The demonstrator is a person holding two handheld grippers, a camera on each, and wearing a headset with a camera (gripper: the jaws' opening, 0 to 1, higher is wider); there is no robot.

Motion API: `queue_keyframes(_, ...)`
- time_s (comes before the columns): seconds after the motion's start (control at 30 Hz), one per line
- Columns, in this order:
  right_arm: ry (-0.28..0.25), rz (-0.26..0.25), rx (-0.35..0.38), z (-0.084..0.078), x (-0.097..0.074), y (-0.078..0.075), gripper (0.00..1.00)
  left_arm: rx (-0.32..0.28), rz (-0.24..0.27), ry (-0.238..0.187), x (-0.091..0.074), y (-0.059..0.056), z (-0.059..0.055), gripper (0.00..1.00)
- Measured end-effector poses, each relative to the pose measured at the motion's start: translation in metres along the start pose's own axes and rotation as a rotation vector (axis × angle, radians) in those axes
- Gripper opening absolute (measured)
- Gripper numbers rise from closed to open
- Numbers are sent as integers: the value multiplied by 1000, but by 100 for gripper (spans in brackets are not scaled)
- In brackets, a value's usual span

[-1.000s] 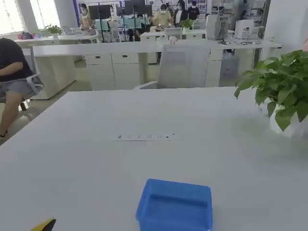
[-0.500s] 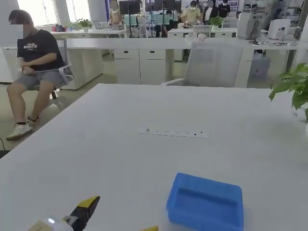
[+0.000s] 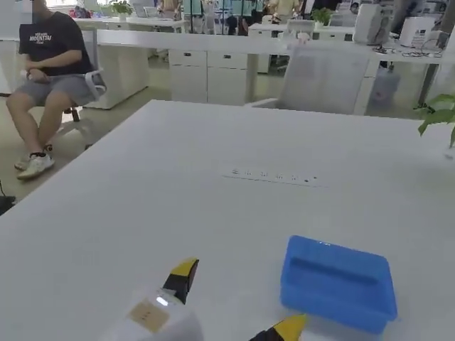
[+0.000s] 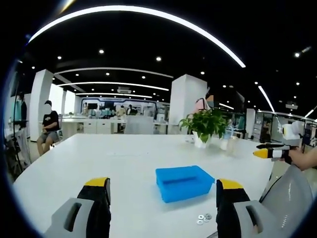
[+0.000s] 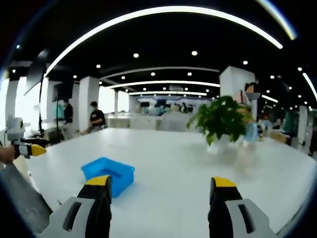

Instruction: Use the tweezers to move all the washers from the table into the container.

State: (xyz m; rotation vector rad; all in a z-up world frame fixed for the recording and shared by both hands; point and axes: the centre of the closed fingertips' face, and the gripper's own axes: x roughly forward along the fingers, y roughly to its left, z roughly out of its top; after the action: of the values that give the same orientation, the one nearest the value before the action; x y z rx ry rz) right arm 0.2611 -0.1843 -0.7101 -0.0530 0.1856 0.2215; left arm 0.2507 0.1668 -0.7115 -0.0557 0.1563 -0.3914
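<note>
Left tool: jaws wide apart, nothing between them, hovering low over the white desk

Right tool: same, jaws spread and holding nothing, above the desk

The two tools are well apart. Left gripper view has the right one at its far right edge, yellow tip pointing inward, held by a hand. Right gripper view has the left one at its far left edge

Head view: two yellow jaw tips and a pale tool body at the bottom edge, just left of the container. Can't tell which side it belongs to

Blue container: rectangular tray, sits flat on the desk. In the left gripper view it's straight ahead between the jaws, slightly right of centre. In the right gripper view it's just beyond the left jaw

Washers: small cluster of silvery rings on the desk, just in front of the container's near side, close to the left tool's right jaw. Too small to count reliably. They're outside the container, touching neither tool

Other stuff:
- potted plant in a white pot, on the desk beyond the container, well apart from it
- flush socket strip in the desk's middle, beyond the container
- office chair at the far edge of the desk
- person seated off to the left, away from the desk
</note>
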Motion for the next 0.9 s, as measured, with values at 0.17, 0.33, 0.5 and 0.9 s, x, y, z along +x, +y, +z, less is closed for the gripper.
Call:
queue_keyframes(0.17, 59, -19, -34, -8, 1, 0, 77, 6, -20, 7, 0, -2, -2, 89)
queue_keyframes(0.33, 63, -17, -32, -10, 0, -1, 77, -34, -99, 42, 4, -16, -9, 90)
queue_keyframes(0.5, 52, -75, 25, -10, -4, -17, 79, 18, -99, 52, 4, -20, -9, 88)
queue_keyframes(0.9, 92, -46, -28, -16, 0, -11, 77, 33, -79, 82, 5, -18, -14, 86)
